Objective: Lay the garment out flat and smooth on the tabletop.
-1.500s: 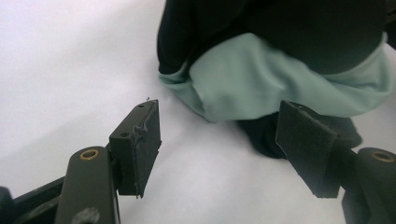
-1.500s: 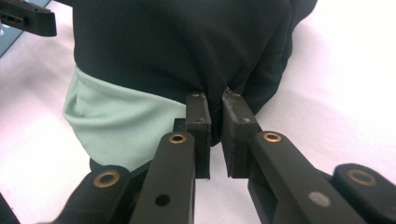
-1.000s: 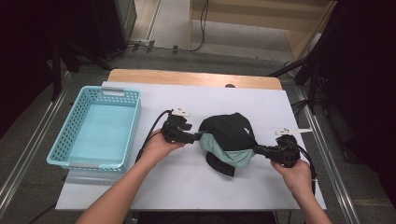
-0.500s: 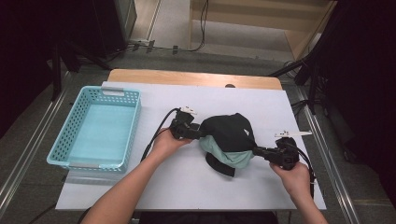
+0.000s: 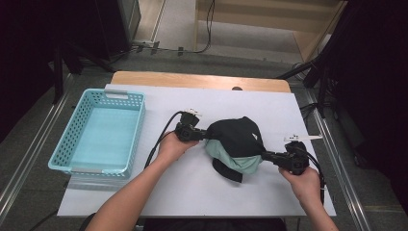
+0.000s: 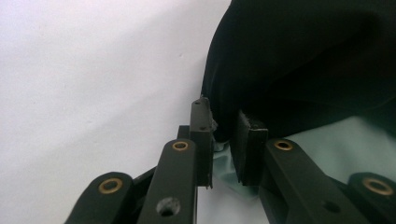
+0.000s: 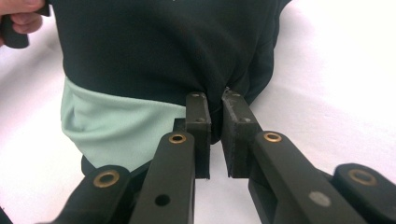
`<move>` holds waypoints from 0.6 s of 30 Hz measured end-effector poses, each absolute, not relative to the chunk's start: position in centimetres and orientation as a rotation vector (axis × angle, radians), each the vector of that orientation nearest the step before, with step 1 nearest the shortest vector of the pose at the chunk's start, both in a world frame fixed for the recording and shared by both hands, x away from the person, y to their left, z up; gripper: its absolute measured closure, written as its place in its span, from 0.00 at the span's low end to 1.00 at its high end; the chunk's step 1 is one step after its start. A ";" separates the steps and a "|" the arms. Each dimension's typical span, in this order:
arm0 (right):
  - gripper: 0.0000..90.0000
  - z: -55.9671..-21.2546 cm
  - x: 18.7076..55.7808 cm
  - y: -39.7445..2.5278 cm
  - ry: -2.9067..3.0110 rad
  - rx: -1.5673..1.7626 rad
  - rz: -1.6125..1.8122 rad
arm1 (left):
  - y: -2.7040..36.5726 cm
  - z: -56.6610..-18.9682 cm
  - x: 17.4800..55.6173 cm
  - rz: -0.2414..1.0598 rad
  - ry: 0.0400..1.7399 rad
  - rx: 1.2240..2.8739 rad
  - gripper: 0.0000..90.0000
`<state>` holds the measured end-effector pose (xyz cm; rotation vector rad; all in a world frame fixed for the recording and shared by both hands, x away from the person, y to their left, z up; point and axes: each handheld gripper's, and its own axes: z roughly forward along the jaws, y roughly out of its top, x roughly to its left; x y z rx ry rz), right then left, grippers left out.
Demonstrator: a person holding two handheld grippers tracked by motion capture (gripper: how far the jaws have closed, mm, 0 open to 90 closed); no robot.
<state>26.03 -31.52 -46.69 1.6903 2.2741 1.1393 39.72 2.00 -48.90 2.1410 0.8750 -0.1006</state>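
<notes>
**Pinching a garment from both ends**

Gripping the near-right edge of the crumpled black and mint-green cloth garment [image 5: 235, 144], the right gripper [image 7: 214, 103] has its two black jaws drawn narrow with a fold of black fabric between them; in the high view that gripper [image 5: 269, 156] sits at the lower right of the pile, in the person's right hand [image 5: 304, 182]. The left gripper [image 6: 223, 122] is likewise closed down on the black hem where it meets the mint-green panel, and from above it [image 5: 201, 134] lies at the pile's left edge, held by the left hand [image 5: 172, 145]. The garment rests in a loose heap on the white table sheet [image 5: 192, 192], near the middle and slightly to the right, with a black piece poking out underneath toward the person.

Each bite looks thin, only an edge of cloth. If the hands pull apart quickly or unevenly, I judge that one hem could slip free and the heap would sag or twist to one side. A lift with the fabric bunched could also drag the lower layer along the sheet.

Farther off to the left, well apart from the garment, stands the light blue perforated plastic basket [image 5: 136, 139], and beyond the sheet the bare wooden table edge [image 5: 159, 78].
</notes>
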 end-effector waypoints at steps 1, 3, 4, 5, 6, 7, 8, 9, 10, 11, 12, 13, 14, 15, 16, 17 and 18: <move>0.89 -46.7 26.0 -31.6 2.275 1.695 1.135 | 2.0 -48.7 39.7 -0.098 0.871 2.140 0.91; 0.89 -46.7 26.1 -31.7 2.274 1.694 1.133 | 2.0 -48.4 39.6 -0.096 0.874 2.137 0.91; 0.89 -46.6 26.1 -31.8 2.270 1.698 1.133 | 2.0 -48.2 39.4 -0.094 0.873 2.131 0.91; 0.89 -46.5 26.1 -31.9 2.263 1.701 1.134 | 2.0 -48.1 39.4 -0.093 0.873 2.130 0.92; 0.89 -46.5 26.1 -32.0 2.254 1.705 1.142 | 2.1 -47.8 39.3 -0.091 0.870 2.125 0.92; 0.89 -46.4 26.1 -32.2 2.247 1.705 1.146 | 2.2 -47.6 39.2 -0.086 0.864 2.129 0.92; 0.89 -46.3 26.1 -32.3 2.244 1.703 1.151 | 2.2 -47.3 39.0 -0.077 0.864 2.122 0.92; 0.89 -46.1 26.1 -32.5 2.237 1.712 1.153 | 2.3 -47.1 39.0 -0.073 0.862 2.118 0.92; 0.89 -46.1 26.1 -32.5 2.233 1.715 1.154 | 2.4 -46.7 38.8 -0.060 0.860 2.102 0.92; 0.89 -46.0 26.2 -32.6 2.225 1.716 1.157 | 2.6 -46.5 38.8 -0.053 0.858 2.098 0.92; 0.89 -45.9 26.2 -32.7 2.222 1.712 1.158 | 2.7 -46.3 38.7 -0.050 0.857 2.091 0.92; 0.89 -45.9 26.2 -32.8 2.218 1.712 1.159 | 2.9 -46.0 38.7 -0.044 0.858 2.084 0.92; 0.89 -45.8 26.3 -32.8 2.212 1.715 1.163 | 3.0 -45.9 38.6 -0.037 0.855 2.081 0.92; 0.89 -45.8 26.3 -32.9 2.210 1.717 1.162 | 3.1 -45.7 38.5 -0.026 0.854 2.080 0.92; 0.89 -45.7 26.3 -32.9 2.208 1.717 1.166 | 3.2 -45.5 38.4 -0.019 0.851 2.080 0.92; 0.89 -45.7 26.4 -32.9 2.204 1.716 1.174 | 3.4 -45.3 38.4 -0.014 0.850 2.075 0.92; 0.89 -45.6 26.4 -32.9 2.203 1.711 1.176 | 3.5 -45.2 38.3 -0.007 0.853 2.069 0.92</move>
